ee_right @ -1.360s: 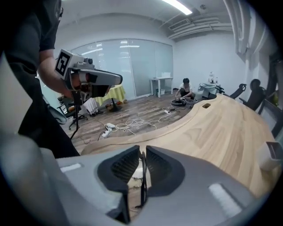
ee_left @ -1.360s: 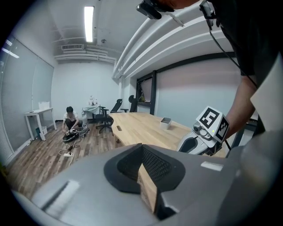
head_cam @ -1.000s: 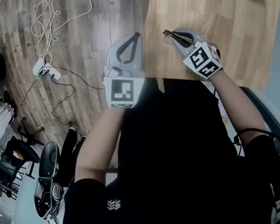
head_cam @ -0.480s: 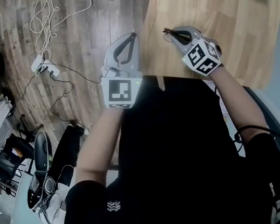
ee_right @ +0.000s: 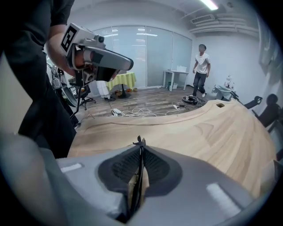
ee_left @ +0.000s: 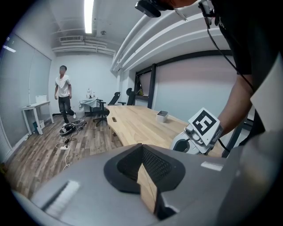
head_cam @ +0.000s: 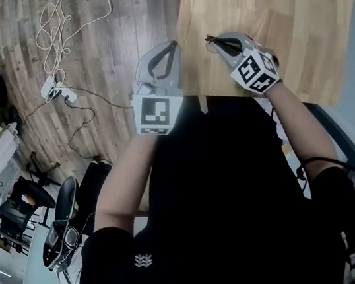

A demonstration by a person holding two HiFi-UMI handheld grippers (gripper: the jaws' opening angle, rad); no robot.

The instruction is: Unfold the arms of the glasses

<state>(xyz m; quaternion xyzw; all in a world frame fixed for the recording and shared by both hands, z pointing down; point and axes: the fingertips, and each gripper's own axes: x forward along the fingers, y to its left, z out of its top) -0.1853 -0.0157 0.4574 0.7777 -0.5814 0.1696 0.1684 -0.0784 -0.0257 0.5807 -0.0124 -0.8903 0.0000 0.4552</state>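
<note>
The right gripper (head_cam: 220,42) pinches the glasses (ee_right: 139,143) edge-on, jaws narrow on the thin dark frame, above the near edge of the wooden table (head_cam: 270,9). The left gripper (head_cam: 164,46) hangs just beside it, jaws together and empty.

Recommended: open the left jaws, catch one arm's free end, and swing it outward slowly while the right keeps its clamp firm.

Against the earlier frame, both grippers sit practically where they were.

Black short-sleeved shirt (head_cam: 224,184) is worn; the left hand-held gripper (head_cam: 173,43) is grey.
</note>
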